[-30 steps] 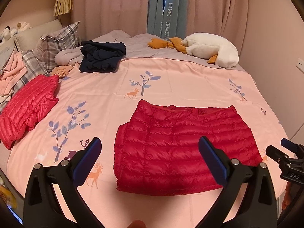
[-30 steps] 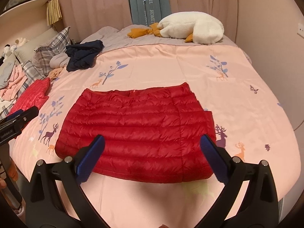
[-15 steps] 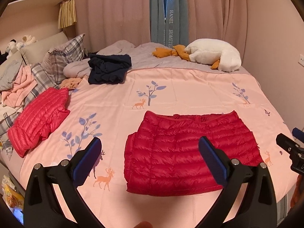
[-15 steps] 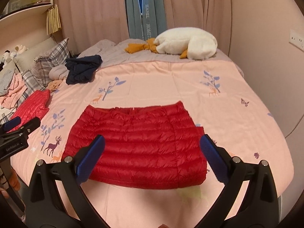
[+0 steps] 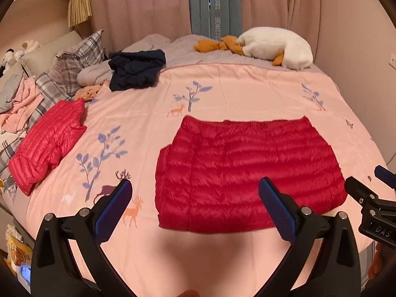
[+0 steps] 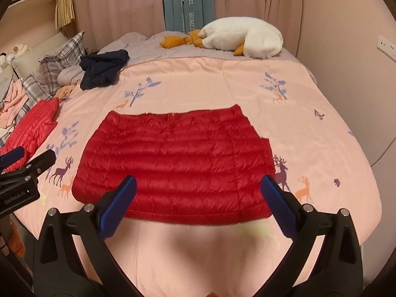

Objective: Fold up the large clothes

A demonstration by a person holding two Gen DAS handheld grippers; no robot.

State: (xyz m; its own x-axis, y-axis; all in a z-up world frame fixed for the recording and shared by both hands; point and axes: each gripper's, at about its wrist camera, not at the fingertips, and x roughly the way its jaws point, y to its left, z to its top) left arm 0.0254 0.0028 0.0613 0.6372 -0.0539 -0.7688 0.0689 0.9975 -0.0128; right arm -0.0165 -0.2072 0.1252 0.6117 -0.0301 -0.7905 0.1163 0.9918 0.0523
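- On the pink deer-print bedspread (image 5: 222,86), left wrist view: folded red quilted down jacket (image 5: 247,168) lies flat; left gripper (image 5: 195,195) spread wide, empty; neighbouring gripper reads "DAS".
- Right wrist view: right gripper (image 6: 198,190) spread wide, empty, above jacket's near edge; curtain band (image 6: 190,2) reads "HANEL HOMET"; other gripper reads "GenRobot.AI".

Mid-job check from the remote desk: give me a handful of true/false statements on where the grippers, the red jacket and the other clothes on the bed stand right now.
1. Both grippers are open and hold nothing. True: the left gripper and right gripper each show spread jaws with no cloth between them.
2. The red down jacket hangs off the bed edge. False: it lies flat, folded, on the pink sheet.
3. A second, lighter red jacket lies to the left, near the pillows. True.
4. The dark navy garment rests on top of the red down jacket. False: it lies apart, at the far left of the bed.
5. A white plush toy lies at the far end. True.
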